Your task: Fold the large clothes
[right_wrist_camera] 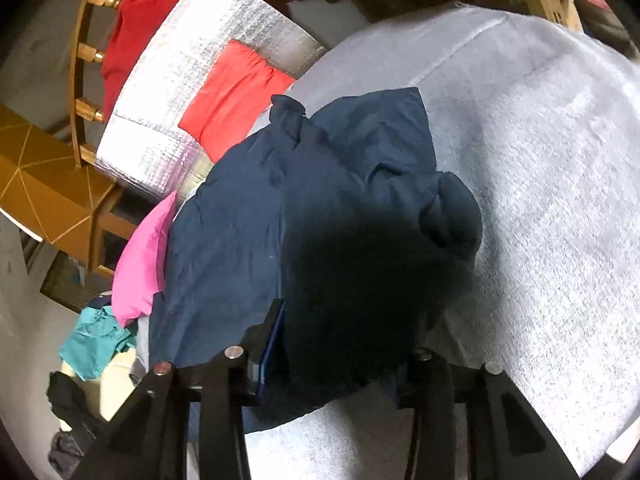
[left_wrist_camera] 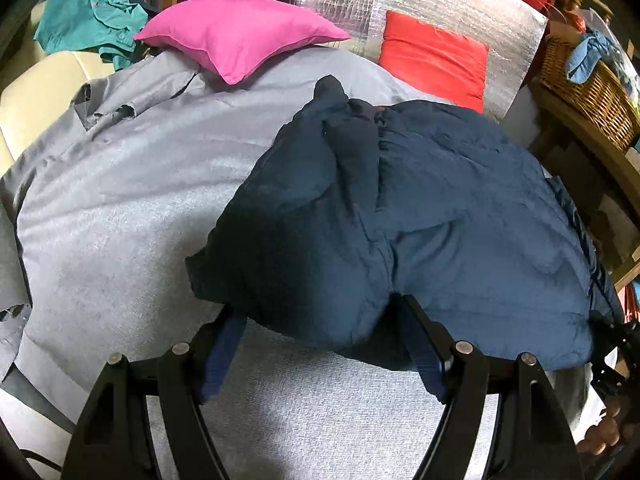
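Grey cloth covers the bed [left_wrist_camera: 120, 240], with a pink pillow [left_wrist_camera: 236, 36] and a red pillow [left_wrist_camera: 436, 56] at its far end against a silver foil panel [left_wrist_camera: 420, 4]. Teal clothing [left_wrist_camera: 92, 20] lies off to one side, and a wicker basket [left_wrist_camera: 588, 80] sits on wooden furniture at the other.

On the grey cloth lies a navy padded jacket [left_wrist_camera: 400, 220], bunched into a rough, rounded bundle with a twisted piece sticking up at its far end. It looks partly gathered rather than neatly folded: layers overlap, but the edges are uneven and puffy.

The left gripper [left_wrist_camera: 320, 312] has its jaws spread wide, the near edge of the jacket sagging into the gap between them; the fingers do not appear to pinch the fabric, so it reads as released. The right gripper [right_wrist_camera: 344, 344] likewise stands wide apart with jacket fabric draped into the gap in deep shadow, and no clamping is evident.

Judging by this, the task is somewhere in the middle: the jacket has been drawn in on itself, yet it needs flattening, squaring and probably another fold before it counts as done.
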Tool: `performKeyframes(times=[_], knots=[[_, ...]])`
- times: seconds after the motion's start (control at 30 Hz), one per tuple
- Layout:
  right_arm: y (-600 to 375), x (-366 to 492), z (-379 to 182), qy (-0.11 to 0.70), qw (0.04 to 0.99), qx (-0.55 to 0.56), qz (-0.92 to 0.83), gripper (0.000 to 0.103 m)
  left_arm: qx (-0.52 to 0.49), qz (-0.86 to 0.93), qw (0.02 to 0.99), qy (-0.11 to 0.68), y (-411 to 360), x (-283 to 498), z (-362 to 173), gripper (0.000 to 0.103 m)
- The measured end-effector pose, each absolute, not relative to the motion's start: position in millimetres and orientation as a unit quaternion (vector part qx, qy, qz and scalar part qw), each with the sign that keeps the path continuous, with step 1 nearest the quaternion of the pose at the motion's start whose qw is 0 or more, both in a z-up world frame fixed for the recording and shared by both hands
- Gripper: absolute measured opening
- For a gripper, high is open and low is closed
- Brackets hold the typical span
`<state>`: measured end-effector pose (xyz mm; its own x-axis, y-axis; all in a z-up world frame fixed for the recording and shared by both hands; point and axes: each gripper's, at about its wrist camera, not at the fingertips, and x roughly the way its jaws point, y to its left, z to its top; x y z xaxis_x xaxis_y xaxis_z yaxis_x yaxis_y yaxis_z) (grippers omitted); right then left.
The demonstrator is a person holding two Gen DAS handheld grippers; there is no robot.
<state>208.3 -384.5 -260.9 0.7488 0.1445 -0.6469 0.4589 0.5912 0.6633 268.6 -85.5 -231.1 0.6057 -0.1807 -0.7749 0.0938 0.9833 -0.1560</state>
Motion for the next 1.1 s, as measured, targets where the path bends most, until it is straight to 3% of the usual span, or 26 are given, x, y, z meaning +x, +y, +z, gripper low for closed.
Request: performKeyframes(times=[0.2,0.3,0.4,0.47,0.63,0.8,1.0,1.1], knots=[[-392,201,-257,0.341,0.811,0.466,-0.093,0.05,-0.038,-0.075,0.897,0.433,-87,268,-230,0.078],[-398,203,-262,0.34,0.8,0.484,-0.099,0.061,-0.034,-0.075,0.898,0.432,-88,267,-230,0.078],[-405,207,-271,0.334,0.787,0.51,-0.095,0.062,-0.03,-0.075,0.899,0.43,-89,268,-230,0.078],[-408,212,-278,0.332,0.78,0.524,-0.086,0.061,-0.027,-0.075,0.9,0.429,-90,267,-229,0.078],[-400,216,-260,0.316,0.816,0.476,-0.086,0.046,-0.023,-0.074,0.902,0.425,-90,267,-228,0.078],[-385,224,-249,0.323,0.852,0.396,-0.11,0.046,-0.013,-0.077,0.902,0.424,-95,265,-229,0.078],[-394,217,-262,0.352,0.819,0.437,-0.12,0.065,0.004,-0.082,0.901,0.426,-94,264,-228,0.078],[-396,197,-256,0.354,0.817,0.437,-0.128,0.068,0.022,-0.078,0.905,0.417,-93,259,-225,0.078]])
